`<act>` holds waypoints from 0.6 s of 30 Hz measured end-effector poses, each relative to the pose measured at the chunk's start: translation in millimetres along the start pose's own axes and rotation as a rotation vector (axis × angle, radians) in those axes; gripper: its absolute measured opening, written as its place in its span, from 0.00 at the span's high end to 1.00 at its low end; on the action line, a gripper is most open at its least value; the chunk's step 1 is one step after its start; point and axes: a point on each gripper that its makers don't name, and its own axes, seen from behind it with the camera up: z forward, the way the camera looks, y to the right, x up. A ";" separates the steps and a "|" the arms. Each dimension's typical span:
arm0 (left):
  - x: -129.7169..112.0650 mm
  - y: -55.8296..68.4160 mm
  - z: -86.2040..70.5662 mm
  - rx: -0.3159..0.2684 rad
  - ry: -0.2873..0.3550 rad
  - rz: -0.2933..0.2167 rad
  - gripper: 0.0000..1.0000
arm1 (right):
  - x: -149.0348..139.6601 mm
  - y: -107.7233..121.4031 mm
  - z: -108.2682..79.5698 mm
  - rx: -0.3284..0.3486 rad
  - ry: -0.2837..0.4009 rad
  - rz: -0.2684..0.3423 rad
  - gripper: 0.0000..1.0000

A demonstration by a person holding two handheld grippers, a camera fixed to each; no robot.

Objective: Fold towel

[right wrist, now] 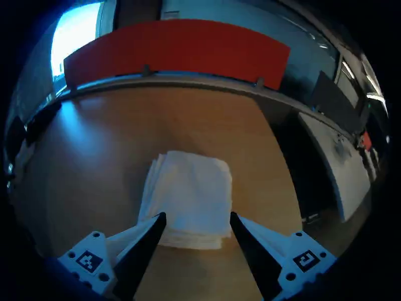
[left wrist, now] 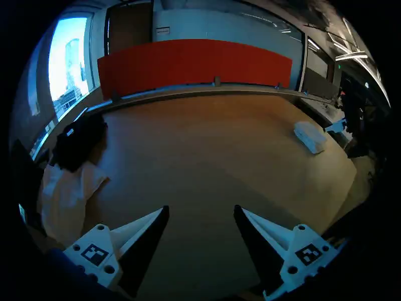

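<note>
The right tongs (right wrist: 195, 220) stood spread, tips just over the near edge of a folded white towel (right wrist: 190, 193) on the tabletop (right wrist: 100, 150). The left tongs (left wrist: 200, 215), also spread, hovered well apart. A careless nudge could splay the towel's layers.

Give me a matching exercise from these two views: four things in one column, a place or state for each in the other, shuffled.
1. towel
2. left gripper
3. red panel
4. person

A. stands upright along the far edge of the table
B. folded, lying just before the open right gripper
C. open above bare table
D. at the table's side, in a white top

Pairs: 1-B, 2-C, 3-A, 4-D
</note>
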 end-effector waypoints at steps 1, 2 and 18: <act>0.3 0.0 -0.1 0.000 0.001 -0.001 0.04 | 5.0 -2.0 -1.7 -0.001 0.028 0.014 0.00; 0.6 0.0 -0.2 -0.001 0.002 -0.002 0.04 | 9.9 -3.9 -3.4 -0.001 0.056 0.029 0.00; 6.5 0.4 -1.3 0.001 0.017 0.000 0.04 | 90.2 -8.4 -42.9 -0.069 0.439 0.175 0.00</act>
